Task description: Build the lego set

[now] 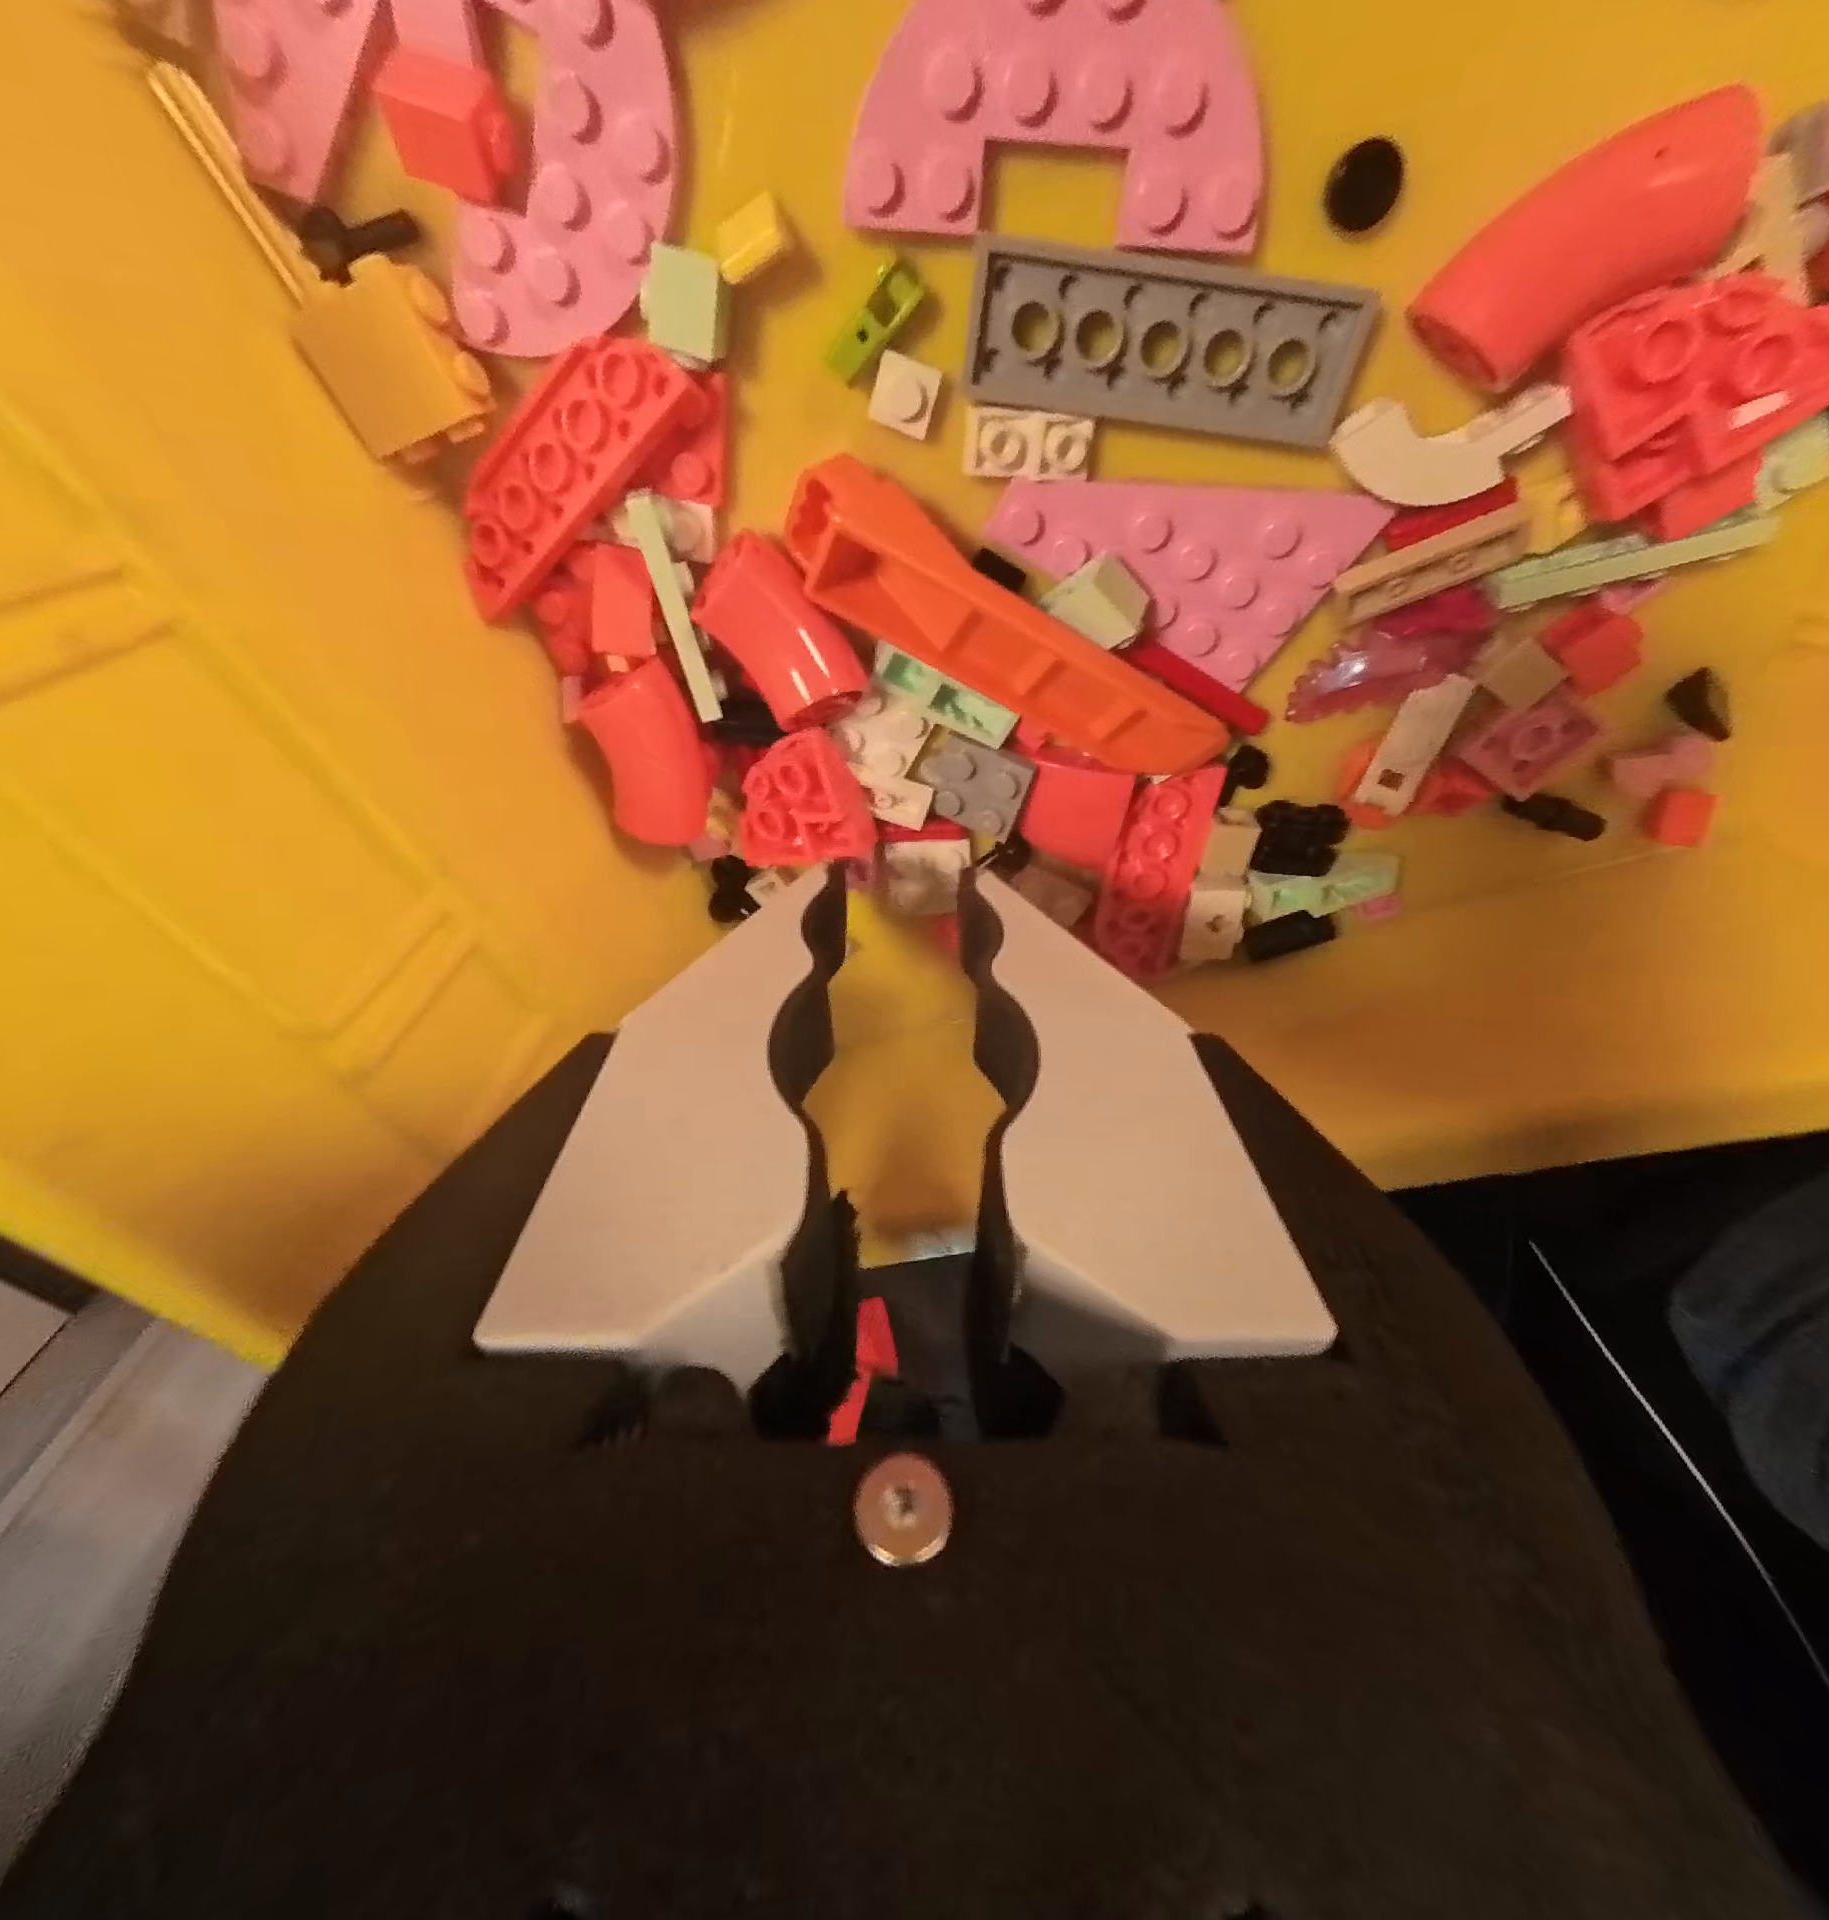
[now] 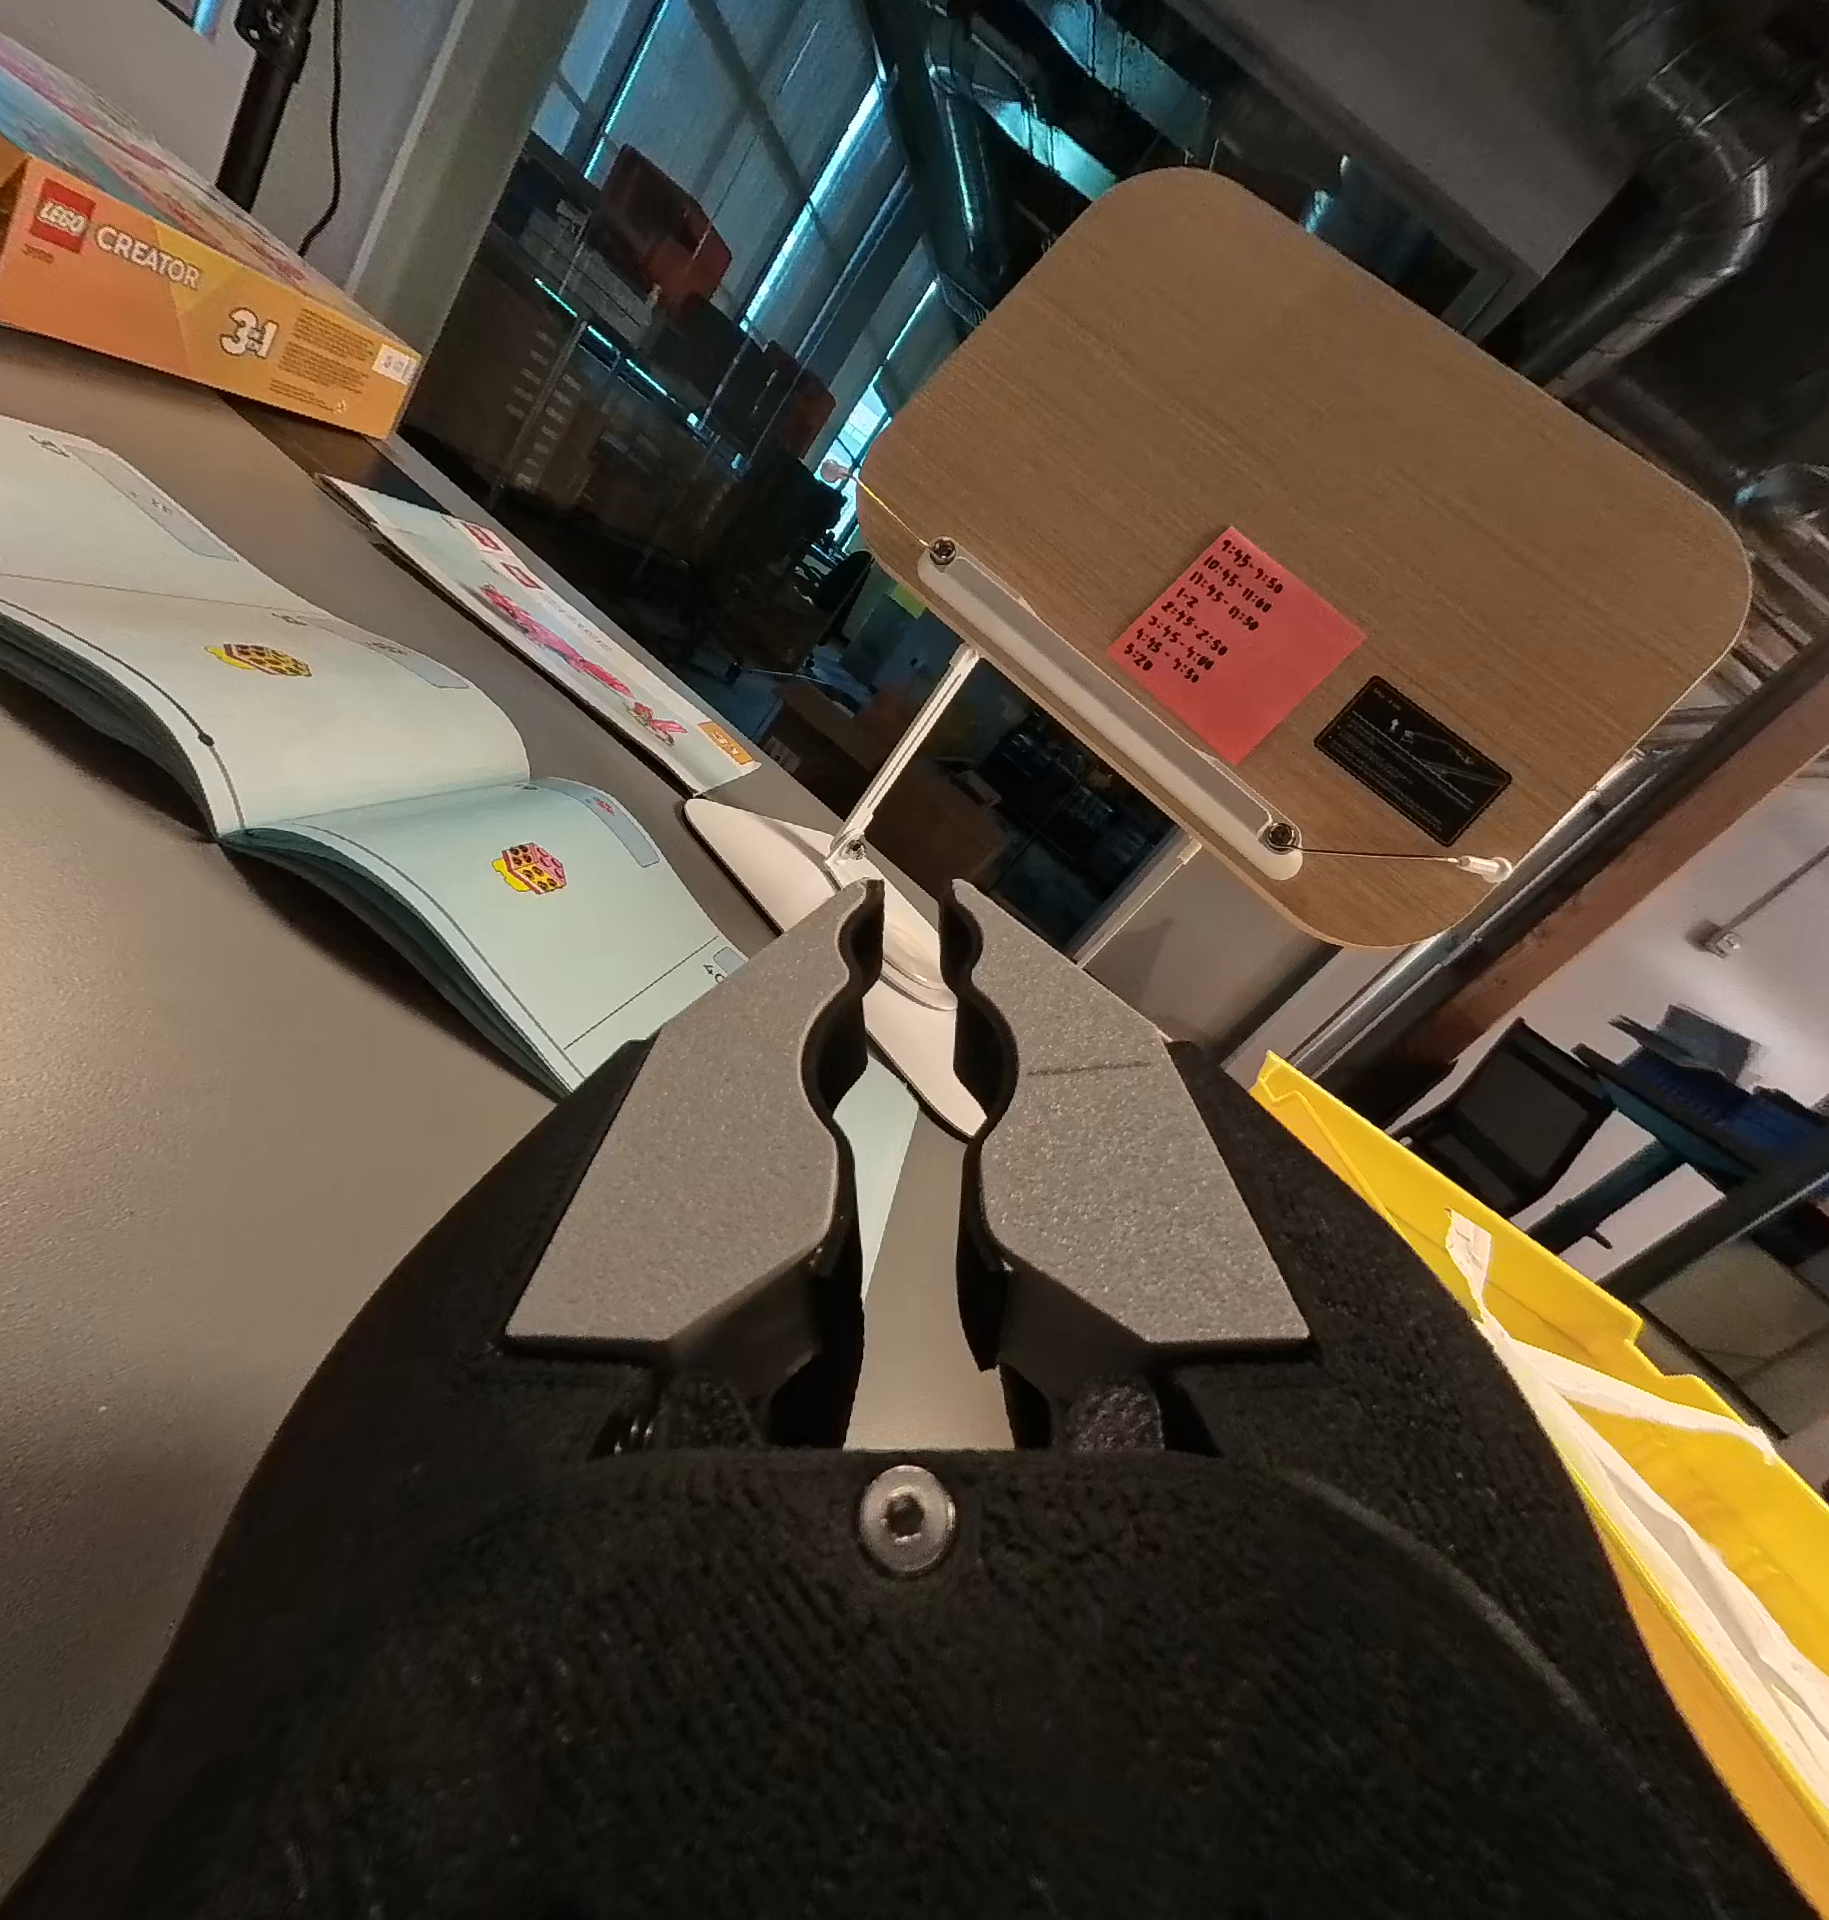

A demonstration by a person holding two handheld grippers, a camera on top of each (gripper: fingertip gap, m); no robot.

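Over the yellow tray [image 1: 266, 727] we hold the left gripper [image 1: 902, 883] spread, pinching nothing, its tips at the near edge of the brick pile [image 1: 993, 675]; our right gripper [image 2: 910, 902] hangs slightly parted, bare, beside the open booklet [image 2: 370, 727] on the tabletop [image 2: 162, 1143], seemingly kept clear.

One yellow tray [image 1: 214, 727] holds a heap of toy bricks too many and too tangled to count. Among them lie four pink studded plates [image 1: 1055, 114], one grey plate [image 1: 1170, 338] with five round holes in a row, one long orange piece [image 1: 1003, 634] and one large curved coral piece [image 1: 1585, 229]. On the bench [image 2: 162, 1143] sit one open booklet [image 2: 370, 748], one closed booklet [image 2: 577, 623], one box [image 2: 193, 301] and one stand [image 2: 1305, 540] bearing one pink note [image 2: 1237, 660] and one black label [image 2: 1414, 758].
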